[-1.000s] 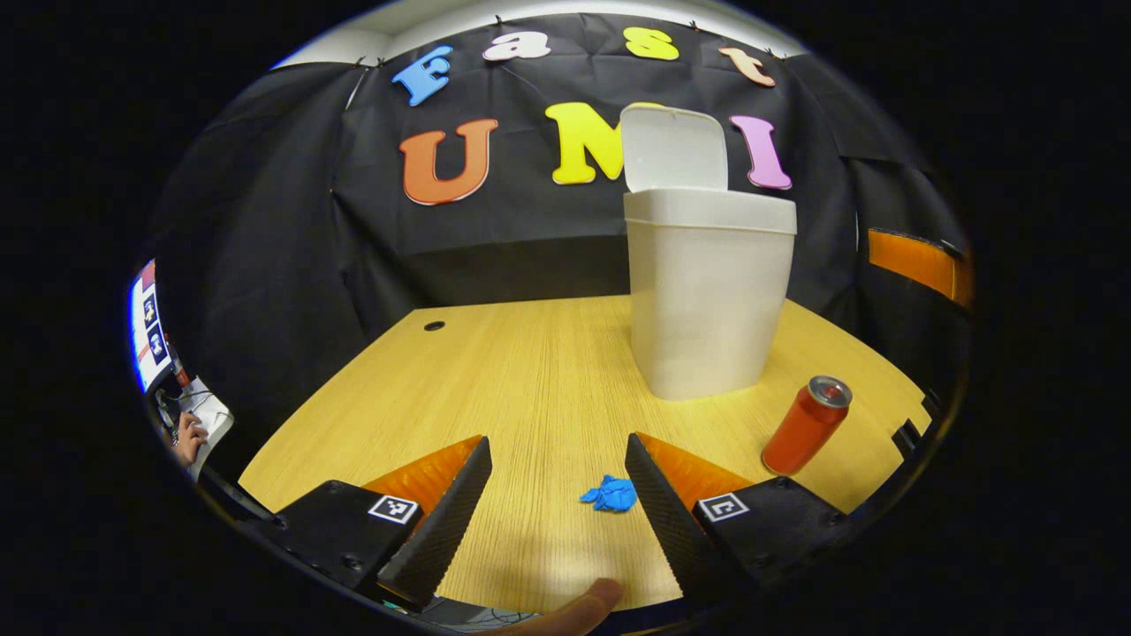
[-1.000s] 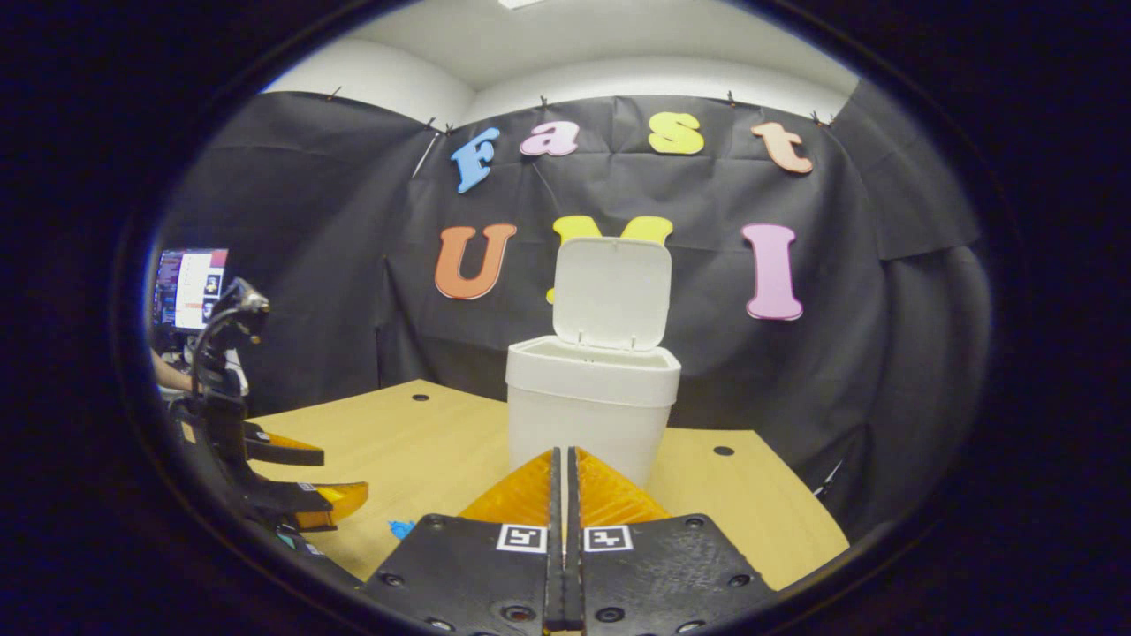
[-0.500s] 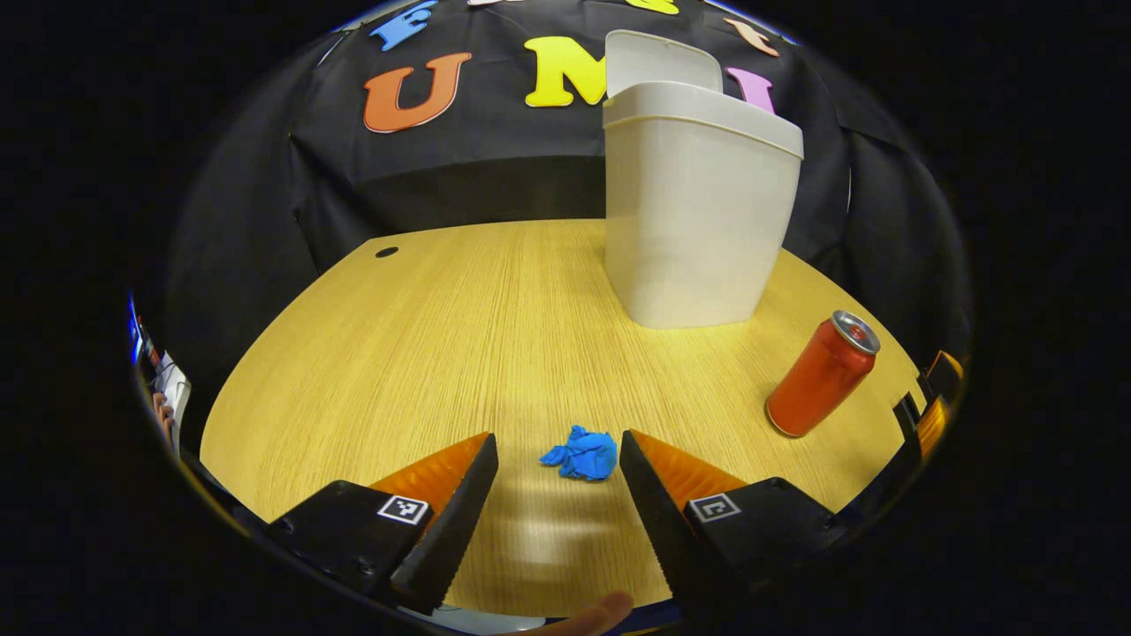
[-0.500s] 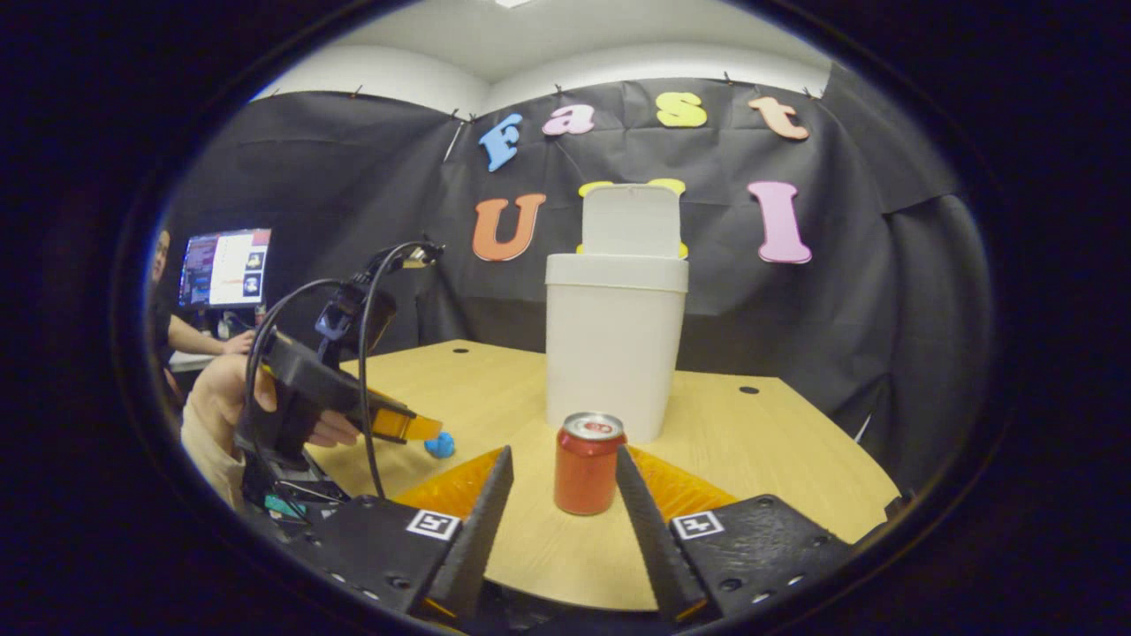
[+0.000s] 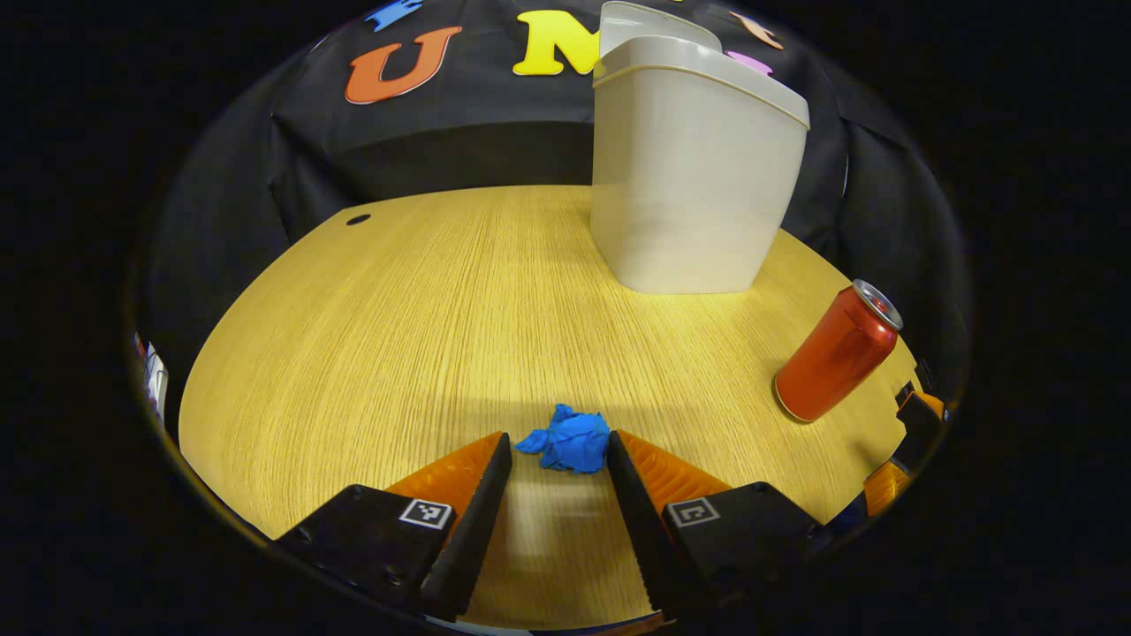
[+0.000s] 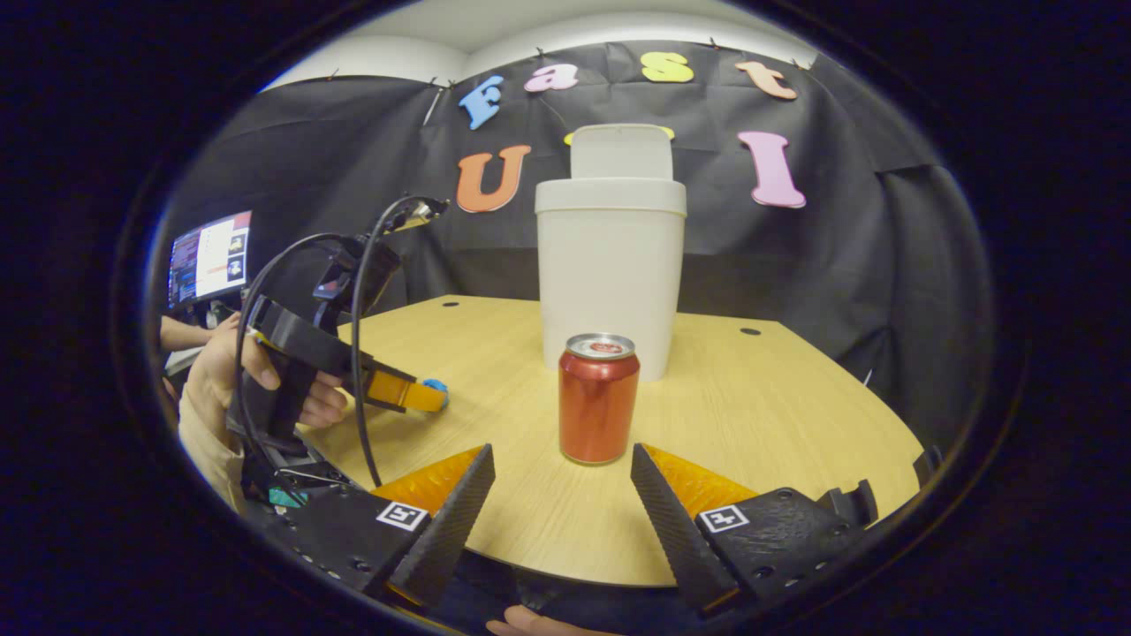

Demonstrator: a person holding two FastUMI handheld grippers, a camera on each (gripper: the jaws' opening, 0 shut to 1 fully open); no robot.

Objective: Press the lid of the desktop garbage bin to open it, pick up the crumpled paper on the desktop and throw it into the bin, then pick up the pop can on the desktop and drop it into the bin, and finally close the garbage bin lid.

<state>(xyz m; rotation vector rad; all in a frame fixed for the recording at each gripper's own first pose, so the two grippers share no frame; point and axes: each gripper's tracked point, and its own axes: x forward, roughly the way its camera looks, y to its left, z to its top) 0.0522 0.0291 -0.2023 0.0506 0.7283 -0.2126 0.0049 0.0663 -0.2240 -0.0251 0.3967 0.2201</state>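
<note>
My left gripper (image 5: 555, 446) has come down and forward in the last second, so the crumpled paper (image 5: 567, 439), which lay beside my right finger, now sits on the desktop (image 5: 415, 309) just at the mouth between both fingertips. The fingers are still spread, with small gaps to the paper on each side, so nothing is held yet. I judge the next step is to push a little more forward and close. Going right, the garbage bin (image 5: 694, 177) stands at the back of the desk with its lid (image 6: 621, 150) already up, so the opening step is done. My right gripper (image 6: 562, 466) was closed a second ago; now it is wide and it has dropped toward the pop can (image 6: 598, 397), which stands upright just ahead of its fingertips, not touched. Nothing blocks the paper; the can stands well apart from it
</note>
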